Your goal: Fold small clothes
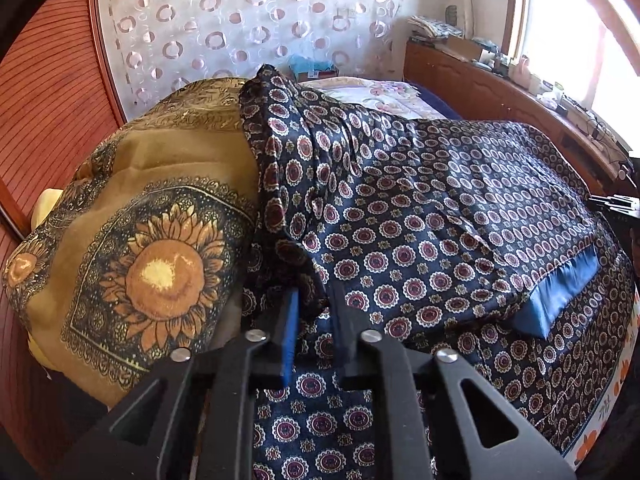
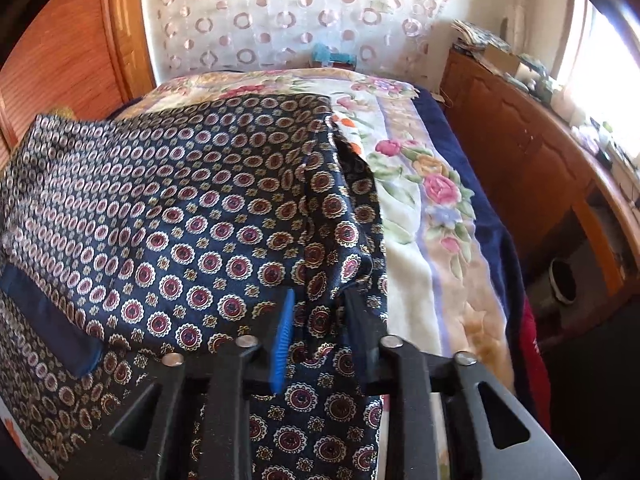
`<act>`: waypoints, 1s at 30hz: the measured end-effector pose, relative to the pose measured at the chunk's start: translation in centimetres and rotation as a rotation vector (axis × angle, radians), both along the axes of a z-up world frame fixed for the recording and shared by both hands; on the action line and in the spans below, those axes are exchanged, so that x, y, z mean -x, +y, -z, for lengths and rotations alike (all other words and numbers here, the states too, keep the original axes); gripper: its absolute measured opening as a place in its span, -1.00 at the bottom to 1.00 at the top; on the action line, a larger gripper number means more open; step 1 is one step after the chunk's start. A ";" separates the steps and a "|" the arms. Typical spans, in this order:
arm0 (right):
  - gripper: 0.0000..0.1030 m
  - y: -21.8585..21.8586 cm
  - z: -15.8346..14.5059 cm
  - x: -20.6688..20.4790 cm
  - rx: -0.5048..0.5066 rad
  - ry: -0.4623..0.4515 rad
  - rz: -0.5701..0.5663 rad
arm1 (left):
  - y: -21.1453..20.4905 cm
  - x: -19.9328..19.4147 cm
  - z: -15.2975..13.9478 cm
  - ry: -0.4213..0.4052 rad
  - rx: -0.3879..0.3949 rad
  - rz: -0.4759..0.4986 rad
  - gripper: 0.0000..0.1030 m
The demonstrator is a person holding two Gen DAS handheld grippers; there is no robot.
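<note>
Both grippers pinch the garment on the bed.
Left gripper and right gripper each clamp a near fold; only the left view shows the sunflower cloth; the garment's length runs left-right.

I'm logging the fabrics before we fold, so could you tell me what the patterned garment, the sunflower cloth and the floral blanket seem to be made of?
Patterned garment: thin woven cloth, silky or satin-like; it shows a slight sheen and fine soft creases.
Sunflower cloth: thin matte printed fabric, perhaps cotton; no shine, drapes loosely.
Floral blanket: thick plush fleece, apparently; the surface looks fuzzy.
</note>
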State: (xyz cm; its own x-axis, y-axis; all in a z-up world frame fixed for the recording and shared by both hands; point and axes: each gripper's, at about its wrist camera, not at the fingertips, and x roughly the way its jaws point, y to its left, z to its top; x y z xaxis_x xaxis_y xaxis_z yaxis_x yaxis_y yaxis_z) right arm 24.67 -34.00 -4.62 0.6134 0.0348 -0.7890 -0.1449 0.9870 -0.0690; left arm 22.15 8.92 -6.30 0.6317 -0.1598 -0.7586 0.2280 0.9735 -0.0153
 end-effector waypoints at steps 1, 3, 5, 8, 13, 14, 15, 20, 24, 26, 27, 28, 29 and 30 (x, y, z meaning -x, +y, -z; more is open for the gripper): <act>-0.82 0.2 0.0 0.0 0.010 -0.002 -0.011 | 0.0 -0.1 0.0 -0.002 -0.001 0.000 -0.83; -0.91 0.4 -0.2 0.2 0.025 -0.007 -0.024 | 0.0 -0.1 -0.2 -0.015 -0.005 -0.002 -0.91; -0.92 0.7 -0.3 0.3 0.044 -0.010 -0.042 | -0.1 0.1 -0.6 -0.025 -0.003 -0.003 -0.92; -0.93 0.9 -1.1 1.0 0.050 -0.036 -0.050 | 0.1 0.6 -1.6 -0.049 0.009 -0.006 -0.94; -0.94 0.9 -3.1 2.4 0.046 -0.097 -0.045 | 0.6 1.7 -3.3 -0.082 0.038 -0.008 -0.95; -0.94 0.9 -3.5 2.7 0.047 -0.108 -0.045 | 0.6 2.0 -3.6 -0.089 0.040 -0.007 -0.95; -0.94 1.2 -3.9 3.0 0.049 -0.118 -0.047 | 0.7 2.3 -4.0 -0.098 0.039 -0.008 -0.95; -0.94 2.3 -5.7 4.8 0.075 -0.158 -0.065 | 0.8 3.4 -5.9 -0.143 0.054 -0.002 -0.96; -0.94 3.2 -6.8 6.1 0.094 -0.187 -0.080 | 0.8 3.7 -7.2 -0.169 0.060 0.006 -0.96; -0.95 3.7 -7.3 6.9 0.102 -0.199 -0.087 | 0.9 3.8 -7.8 -0.178 0.060 0.012 -0.96; -0.95 3.9 -7.6 7.2 0.104 -0.204 -0.091 | 1.0 4.1 -8.1 -0.183 0.066 0.015 -0.96; -0.95 4.0 -7.9 7.6 0.107 -0.210 -0.093 | 1.0 4.2 -8.2 -0.185 0.069 0.016 -0.96; -0.95 4.2 -8.2 8.0 0.108 -0.215 -0.095 | 1.2 4.3 -8.4 -0.190 0.071 0.016 -0.96; -0.95 4.4 -8.4 8.6 0.106 -0.219 -0.098 | 1.2 4.6 -8.6 -0.193 0.075 0.018 -0.96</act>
